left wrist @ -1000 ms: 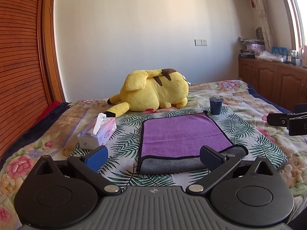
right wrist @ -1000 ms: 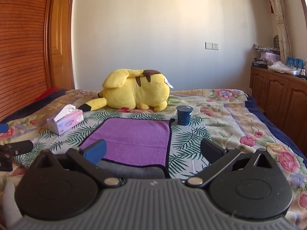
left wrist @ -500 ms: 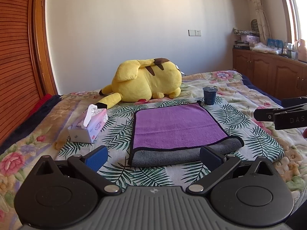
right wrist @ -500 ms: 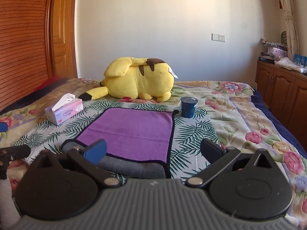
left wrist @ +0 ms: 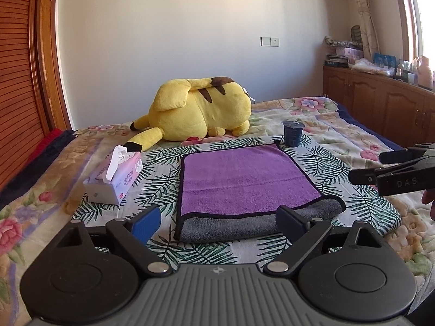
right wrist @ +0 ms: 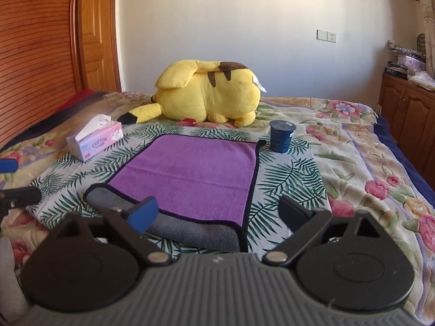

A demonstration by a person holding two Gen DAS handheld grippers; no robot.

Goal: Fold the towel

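A purple towel [left wrist: 244, 179] with a grey underside and black hem lies folded on the bed; it also shows in the right wrist view [right wrist: 195, 174]. Its grey folded edge faces me. My left gripper [left wrist: 217, 221] is open and empty, just in front of that near edge. My right gripper [right wrist: 217, 213] is open and empty, above the towel's near right corner. The right gripper's fingers [left wrist: 391, 168] show at the right edge of the left wrist view.
A yellow plush toy [left wrist: 198, 111] lies behind the towel. A dark blue cup [left wrist: 293, 133] stands at the towel's far right corner. A tissue box [left wrist: 114, 179] sits to the left. Wooden cabinets [left wrist: 380, 103] line the right wall. The bed has a floral cover [right wrist: 367, 163].
Both grippers have drawn back from the towel and risen a little, so the towel looks smaller and farther. Both stayed open. The towel has not moved.
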